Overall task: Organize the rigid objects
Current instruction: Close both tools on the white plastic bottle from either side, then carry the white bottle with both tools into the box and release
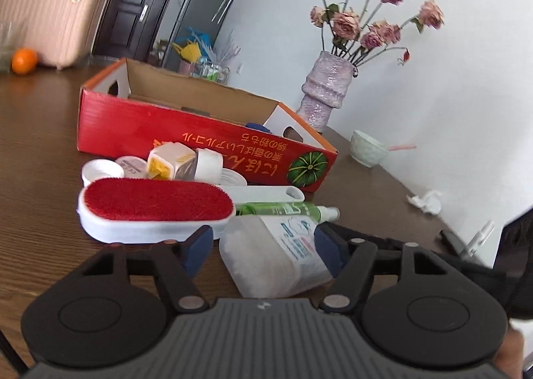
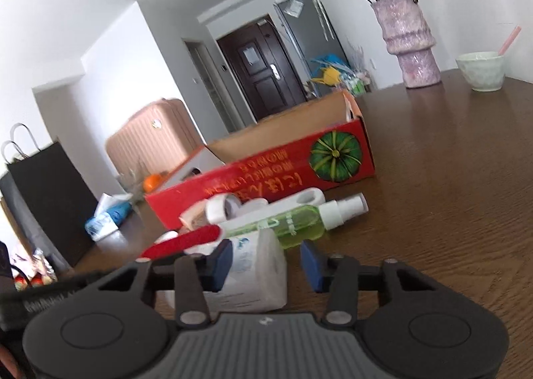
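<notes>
A translucent white bottle with a blue label [image 1: 273, 255] [image 2: 253, 272] lies on the brown table [image 1: 40, 162], nearest both cameras. My left gripper [image 1: 265, 245] stands around it, with a strip of table showing between the left pad and the bottle. My right gripper [image 2: 265, 265] has its left pad against the bottle and a gap at the right pad. Behind lie a red-faced lint brush [image 1: 156, 209] [image 2: 186, 239], a green spray bottle [image 1: 286, 209] [image 2: 299, 222], a white tape roll [image 1: 208, 164] [image 2: 223, 207] and white lids [image 1: 100, 171]. An open red cardboard box [image 1: 200, 132] [image 2: 266, 176] stands beyond them.
A purple vase of dried roses [image 1: 324, 89] [image 2: 409, 42] and a pale green bowl [image 1: 368, 152] [image 2: 481, 71] stand far right. Crumpled tissue [image 1: 426, 200] and a pen [image 1: 479, 235] lie near the right edge. An orange [image 1: 24, 61] and a pink suitcase [image 1: 50, 12] are at the far left.
</notes>
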Motion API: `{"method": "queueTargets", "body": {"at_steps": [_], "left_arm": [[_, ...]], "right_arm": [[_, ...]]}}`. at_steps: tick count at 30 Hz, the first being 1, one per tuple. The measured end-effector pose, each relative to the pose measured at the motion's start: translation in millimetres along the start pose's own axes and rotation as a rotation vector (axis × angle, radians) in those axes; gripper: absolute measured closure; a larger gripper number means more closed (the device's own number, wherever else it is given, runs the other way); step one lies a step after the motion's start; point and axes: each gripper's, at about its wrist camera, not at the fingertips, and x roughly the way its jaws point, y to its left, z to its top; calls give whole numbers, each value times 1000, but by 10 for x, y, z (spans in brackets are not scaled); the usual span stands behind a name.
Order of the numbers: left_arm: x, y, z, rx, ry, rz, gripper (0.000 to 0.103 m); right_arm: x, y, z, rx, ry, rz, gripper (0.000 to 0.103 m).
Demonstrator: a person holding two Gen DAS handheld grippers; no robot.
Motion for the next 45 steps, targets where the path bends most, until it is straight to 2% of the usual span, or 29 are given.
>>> {"method": "queueTargets", "body": {"at_steps": [4,6,8,13,16,19,23,27,34,39,45], "left_arm": [[88,228,38,-118,28,-78,57],[133,314,46,-172,50,-102,57],[177,338,56,-196,80,-109,56],[50,262,-4,-175,72,-98,60],[-197,161,-100,-112,44,-45,61],[-473,106,-242,-88,25,-30,61],[-679,111,-365,-98,24,-26,61],[-812,102,-315,-135,14,-22,62],[-900,-75,14,-79,-56,-30,63],[-822,-170,485,-35,-116,-47,63],[-660,-239,1112,56,-179,1,63]], "right_arm": [[69,-23,16,24,13,16,60],[102,-37,26,35,24,40,60],[123,-4,18,19,26,65,66],[31,141,-60,4,15,44,69],[-162,256,-197,-1,3,68,77],[-352,355,-348,-3,-6,89,79],[-482,396,-417,16,-3,107,80],[-598,491,-404,4,-34,122,85],[-712,615,-119,-24,-119,130,85],[-609,707,358,-62,-193,143,85],[-273,803,931,-84,-251,177,85]]}}
